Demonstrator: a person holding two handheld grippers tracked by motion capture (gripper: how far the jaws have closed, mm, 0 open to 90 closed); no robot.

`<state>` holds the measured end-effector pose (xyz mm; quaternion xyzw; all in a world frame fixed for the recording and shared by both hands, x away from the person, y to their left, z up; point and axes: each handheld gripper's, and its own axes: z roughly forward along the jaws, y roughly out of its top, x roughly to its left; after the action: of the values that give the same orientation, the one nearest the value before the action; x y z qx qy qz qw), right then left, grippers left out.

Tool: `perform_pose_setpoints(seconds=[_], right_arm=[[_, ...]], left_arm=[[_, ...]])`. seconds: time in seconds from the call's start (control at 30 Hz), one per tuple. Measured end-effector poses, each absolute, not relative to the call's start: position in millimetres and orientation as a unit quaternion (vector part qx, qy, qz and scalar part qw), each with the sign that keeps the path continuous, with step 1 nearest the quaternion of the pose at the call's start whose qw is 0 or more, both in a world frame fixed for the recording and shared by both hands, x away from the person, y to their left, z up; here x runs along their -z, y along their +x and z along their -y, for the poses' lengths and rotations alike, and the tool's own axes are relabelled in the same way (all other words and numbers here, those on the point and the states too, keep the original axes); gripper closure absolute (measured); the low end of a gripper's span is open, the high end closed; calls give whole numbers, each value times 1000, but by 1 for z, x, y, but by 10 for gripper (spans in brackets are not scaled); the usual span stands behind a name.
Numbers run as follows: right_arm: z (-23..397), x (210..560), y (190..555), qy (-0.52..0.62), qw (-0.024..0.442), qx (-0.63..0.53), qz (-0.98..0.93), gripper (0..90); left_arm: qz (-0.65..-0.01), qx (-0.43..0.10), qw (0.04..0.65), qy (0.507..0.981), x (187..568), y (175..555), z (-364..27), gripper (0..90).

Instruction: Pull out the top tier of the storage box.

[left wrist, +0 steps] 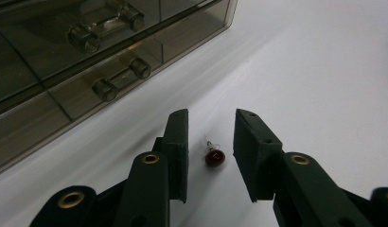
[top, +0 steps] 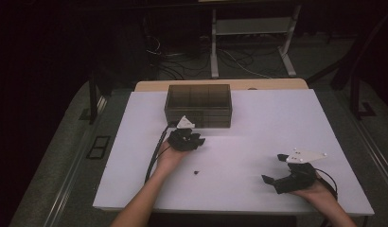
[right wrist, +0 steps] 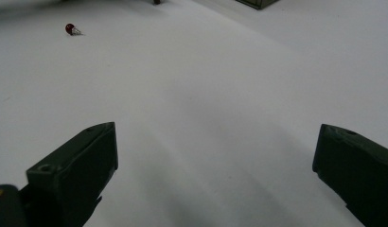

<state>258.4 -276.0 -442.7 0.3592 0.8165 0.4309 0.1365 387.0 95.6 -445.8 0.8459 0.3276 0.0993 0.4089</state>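
On our white surface point(top: 258, 127): one smoky drawer box point(top: 198, 105), two red earrings point(left wrist: 214, 156), one between our left gripper point(left wrist: 211, 142)'s unclamped jaws, right gripper point(right wrist: 216, 161) wide apart.

The high view is dim, with heavy dark vignetting at both sides and in the corners, so that the white counter point(top: 258, 137) is the one evenly lit patch and the floor behind sinks into gloom. In the left gripper view the light is soft and cool, the smoky drawer box point(left wrist: 88, 56) carries pale reflections, and the claw pads point(left wrist: 180, 151) throw faint shadows. The right gripper view is grainy, its near pads point(right wrist: 78, 170) blurred and the far edge smeared.
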Motion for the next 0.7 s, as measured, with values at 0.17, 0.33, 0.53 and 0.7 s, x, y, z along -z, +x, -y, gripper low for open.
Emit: perform_pose_setpoints(seconds=[0.17, 0.33, 0.53, 0.7], right_arm=[[276, 443, 259, 358, 136, -431, -817, 4], [276, 443, 258, 359, 136, -431, -817, 4], [276, 443, 259, 357, 135, -431, -818, 4], [276, 443, 259, 357, 135, -431, -818, 4]], left_arm=[[-328, -94, 404, 849, 450, 387, -92, 688], [-326, -95, 393, 854, 453, 387, -91, 725], [-327, -99, 390, 855, 453, 387, -90, 773], [-324, -101, 391, 856, 454, 387, -91, 788]])
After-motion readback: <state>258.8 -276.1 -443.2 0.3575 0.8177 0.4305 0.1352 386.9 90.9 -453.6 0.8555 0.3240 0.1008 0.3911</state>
